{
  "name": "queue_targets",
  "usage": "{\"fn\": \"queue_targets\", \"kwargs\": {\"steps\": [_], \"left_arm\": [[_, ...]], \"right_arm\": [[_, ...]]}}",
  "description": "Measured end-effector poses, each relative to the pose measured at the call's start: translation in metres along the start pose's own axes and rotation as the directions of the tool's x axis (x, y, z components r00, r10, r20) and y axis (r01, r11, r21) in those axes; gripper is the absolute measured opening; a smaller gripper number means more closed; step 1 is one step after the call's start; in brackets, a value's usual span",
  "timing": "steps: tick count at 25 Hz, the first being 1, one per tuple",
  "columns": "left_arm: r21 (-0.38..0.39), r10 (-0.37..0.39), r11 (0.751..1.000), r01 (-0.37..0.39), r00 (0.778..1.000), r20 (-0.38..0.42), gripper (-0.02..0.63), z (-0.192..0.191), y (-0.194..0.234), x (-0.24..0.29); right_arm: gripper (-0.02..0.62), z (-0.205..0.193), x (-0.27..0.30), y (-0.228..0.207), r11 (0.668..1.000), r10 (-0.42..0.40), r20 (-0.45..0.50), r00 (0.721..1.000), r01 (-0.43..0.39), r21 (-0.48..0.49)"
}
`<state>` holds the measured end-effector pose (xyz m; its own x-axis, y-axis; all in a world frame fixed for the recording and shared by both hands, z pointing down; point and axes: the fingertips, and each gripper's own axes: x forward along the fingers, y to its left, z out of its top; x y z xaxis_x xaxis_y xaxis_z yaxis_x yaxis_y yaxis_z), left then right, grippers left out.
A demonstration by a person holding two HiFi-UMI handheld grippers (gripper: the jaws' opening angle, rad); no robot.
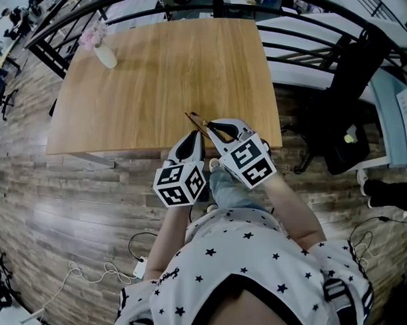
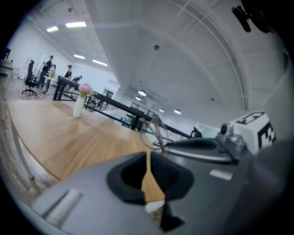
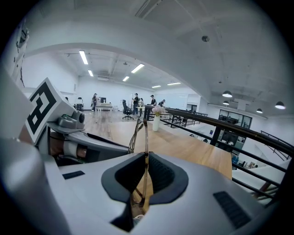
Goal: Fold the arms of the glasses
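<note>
Thin-framed glasses [image 1: 195, 119] hang over the front edge of the wooden table [image 1: 160, 70], between my two grippers. My right gripper [image 1: 214, 129] is shut on them. In the right gripper view one arm of the glasses [image 3: 138, 133] runs straight through the closed jaws of the right gripper [image 3: 143, 156], and the lenses stand beyond the tips. My left gripper [image 1: 196, 135] sits close beside it on the left. In the left gripper view the left gripper [image 2: 148, 153] has its jaws drawn to a thin slit with nothing seen in it. The glasses [image 2: 155, 131] stand just past its tips.
A white vase [image 1: 104, 52] with pink flowers stands at the table's far left corner. A dark office chair [image 1: 346, 97] is to the right of the table. Black railings run behind the table's far edge. Cables lie on the wood floor near the person's feet.
</note>
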<state>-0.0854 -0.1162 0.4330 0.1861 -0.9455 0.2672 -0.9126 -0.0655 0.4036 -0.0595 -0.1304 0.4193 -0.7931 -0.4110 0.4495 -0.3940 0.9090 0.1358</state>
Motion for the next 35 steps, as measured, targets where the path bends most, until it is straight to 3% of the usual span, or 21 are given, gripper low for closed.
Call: {"fn": "queue_targets", "kwargs": {"steps": [9, 19, 35], "left_arm": [[-0.025, 0.034, 0.999, -0.034, 0.999, 0.01, 0.029, 0.002, 0.023, -0.004], [-0.046, 0.066, 0.997, -0.068, 0.997, -0.038, 0.014, -0.008, 0.049, 0.014], [-0.061, 0.119, 0.99, -0.125, 0.987, -0.104, 0.006, -0.021, 0.084, 0.043]], "right_arm": [[0.021, -0.005, 0.013, -0.009, 1.0, -0.019, -0.031, 0.999, 0.018, -0.025], [0.021, -0.032, 0.048, -0.048, 0.999, -0.03, -0.116, 0.993, 0.026, -0.043], [0.021, -0.085, 0.098, -0.099, 0.995, -0.015, -0.287, 0.958, -0.014, -0.101]]}}
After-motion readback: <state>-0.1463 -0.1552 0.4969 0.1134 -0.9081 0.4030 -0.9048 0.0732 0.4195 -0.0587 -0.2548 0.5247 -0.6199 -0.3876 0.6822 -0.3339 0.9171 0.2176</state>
